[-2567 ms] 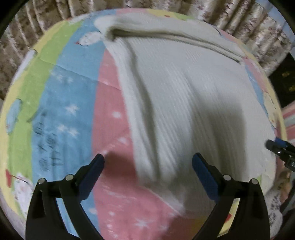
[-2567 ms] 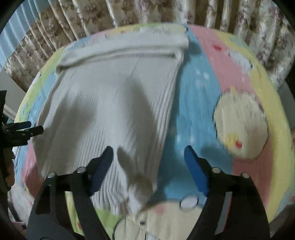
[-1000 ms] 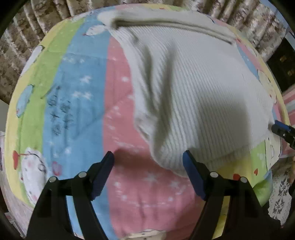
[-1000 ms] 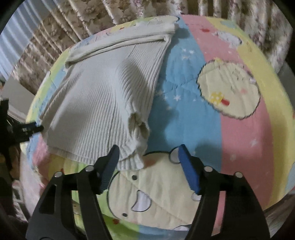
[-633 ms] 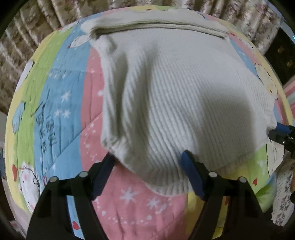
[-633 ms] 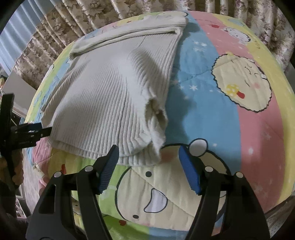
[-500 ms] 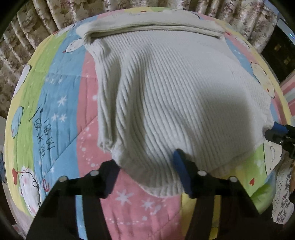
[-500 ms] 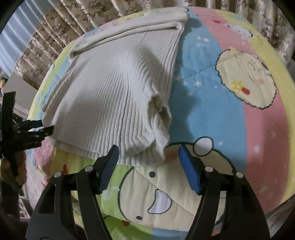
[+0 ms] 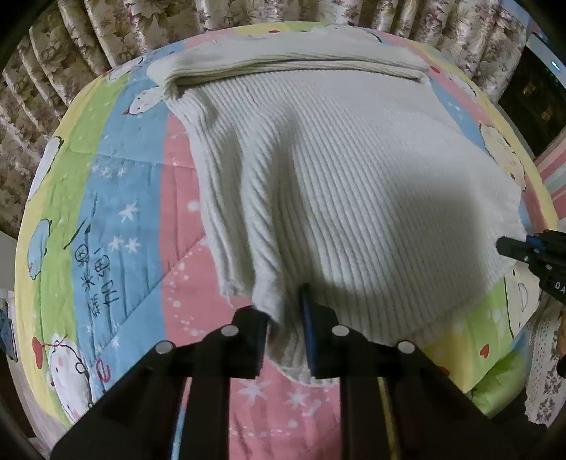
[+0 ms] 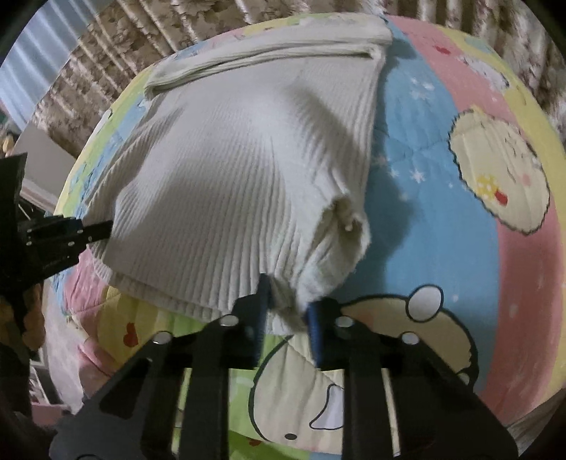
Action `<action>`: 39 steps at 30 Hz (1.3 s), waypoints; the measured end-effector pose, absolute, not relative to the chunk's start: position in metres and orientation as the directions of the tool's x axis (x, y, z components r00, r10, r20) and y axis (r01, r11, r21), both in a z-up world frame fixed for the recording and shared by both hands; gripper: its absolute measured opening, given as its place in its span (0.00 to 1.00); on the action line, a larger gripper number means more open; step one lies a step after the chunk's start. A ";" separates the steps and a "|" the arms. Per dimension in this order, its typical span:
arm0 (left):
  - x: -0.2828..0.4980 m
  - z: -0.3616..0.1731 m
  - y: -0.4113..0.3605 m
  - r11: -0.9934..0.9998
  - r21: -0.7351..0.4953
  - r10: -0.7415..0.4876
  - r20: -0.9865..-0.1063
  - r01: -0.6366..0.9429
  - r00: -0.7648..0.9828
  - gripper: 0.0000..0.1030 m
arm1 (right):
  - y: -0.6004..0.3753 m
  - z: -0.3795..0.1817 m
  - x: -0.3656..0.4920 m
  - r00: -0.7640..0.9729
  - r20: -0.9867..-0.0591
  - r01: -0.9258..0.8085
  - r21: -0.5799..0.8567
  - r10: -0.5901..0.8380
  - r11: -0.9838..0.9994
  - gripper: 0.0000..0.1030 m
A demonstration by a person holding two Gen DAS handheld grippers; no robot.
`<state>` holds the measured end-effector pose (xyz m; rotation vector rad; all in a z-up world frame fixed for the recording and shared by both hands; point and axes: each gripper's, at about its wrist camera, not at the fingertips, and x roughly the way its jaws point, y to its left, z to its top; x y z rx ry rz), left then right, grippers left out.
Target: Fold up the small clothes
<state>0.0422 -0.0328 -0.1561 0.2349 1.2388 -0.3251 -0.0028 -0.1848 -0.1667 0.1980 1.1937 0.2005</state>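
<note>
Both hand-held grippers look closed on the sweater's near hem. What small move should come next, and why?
Probably lift both near corners together and carry them toward the far folded edge. The left hand-held gripper and right hand-held gripper each pinch the sweater at its hem, and the body lies flat on the quilt.

A quilted cartoon blanket (image 9: 116, 198) in pink, blue, green and yellow stripes covers the bed, printed with stars and round animal faces. Floral brown-and-cream curtains (image 9: 106, 32) hang close behind it. Pale blue drapery (image 10: 32, 46) shows at the upper left of the right wrist view.
</note>
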 end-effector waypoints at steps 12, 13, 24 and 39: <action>0.062 -0.145 -0.034 0.938 0.021 -0.098 -0.942 0.347 0.321 0.07 | -0.192 -0.142 0.019 0.431 -0.857 -0.092 0.269 0.282 0.959 0.15; 0.063 -0.144 -0.035 0.938 0.020 -0.099 -0.941 0.347 0.323 0.07 | -0.191 -0.140 0.022 0.432 -0.856 -0.098 0.268 0.283 0.958 0.15; 0.072 -0.132 -0.031 0.945 0.005 -0.127 -0.917 0.328 0.379 0.06 | -0.191 -0.136 0.036 0.436 -0.842 -0.123 0.294 0.318 0.948 0.15; 0.133 -0.100 -0.022 0.956 -0.014 -0.174 -0.832 0.294 0.527 0.06 | -0.206 -0.122 0.055 0.516 -0.778 -0.130 0.341 0.357 0.931 0.15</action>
